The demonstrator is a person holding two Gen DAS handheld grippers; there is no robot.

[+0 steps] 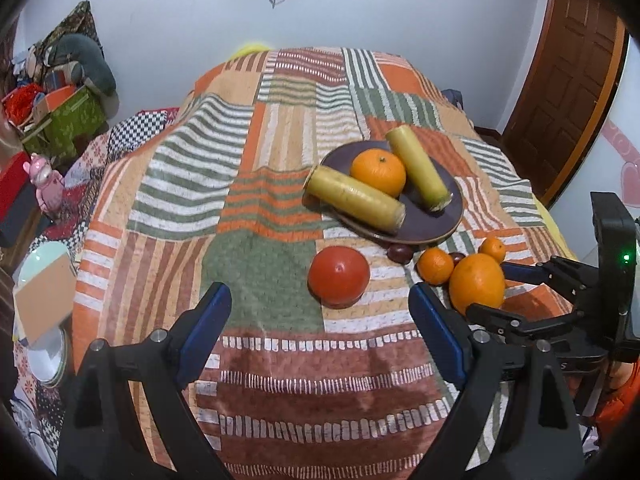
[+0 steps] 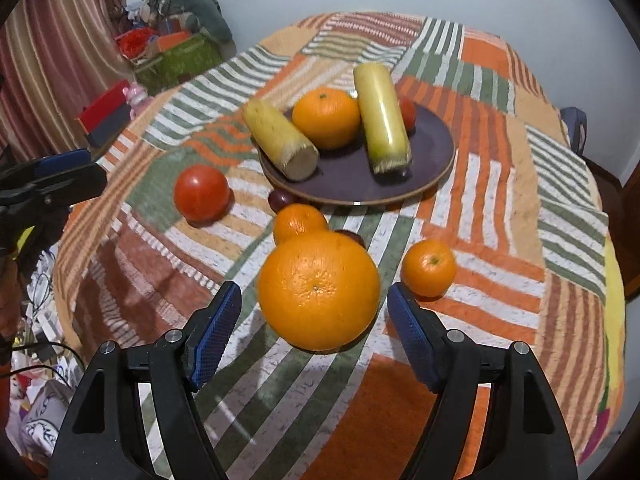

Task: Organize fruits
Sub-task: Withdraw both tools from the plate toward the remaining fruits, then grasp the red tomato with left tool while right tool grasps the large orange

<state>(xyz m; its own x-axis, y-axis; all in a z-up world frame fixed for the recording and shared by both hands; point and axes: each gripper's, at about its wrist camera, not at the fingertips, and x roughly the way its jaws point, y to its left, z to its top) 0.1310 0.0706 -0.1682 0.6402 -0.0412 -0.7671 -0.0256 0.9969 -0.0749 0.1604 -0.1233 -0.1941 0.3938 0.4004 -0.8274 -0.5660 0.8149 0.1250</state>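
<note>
A dark plate (image 1: pixel 436 216) (image 2: pixel 432 152) on the patchwork cloth holds an orange (image 1: pixel 378 172) (image 2: pixel 326 118) and two yellow cane pieces (image 1: pixel 354 198) (image 2: pixel 382 118). A red tomato (image 1: pixel 338 276) (image 2: pixel 201 193) lies in front of my open left gripper (image 1: pixel 320 320). A big orange (image 2: pixel 318 290) (image 1: pixel 476 284) sits between the fingers of my open right gripper (image 2: pixel 314 320), which does not touch it. Two small oranges (image 2: pixel 429 268) (image 2: pixel 298 222) and dark plums (image 2: pixel 282 199) lie beside it.
The cloth-covered table (image 1: pixel 260 380) drops off at its edges on all sides. Boxes and clutter (image 1: pixel 56 112) stand on the floor at left. A wooden door (image 1: pixel 568 76) is at right. A small red fruit (image 2: pixel 408 114) sits behind the cane on the plate.
</note>
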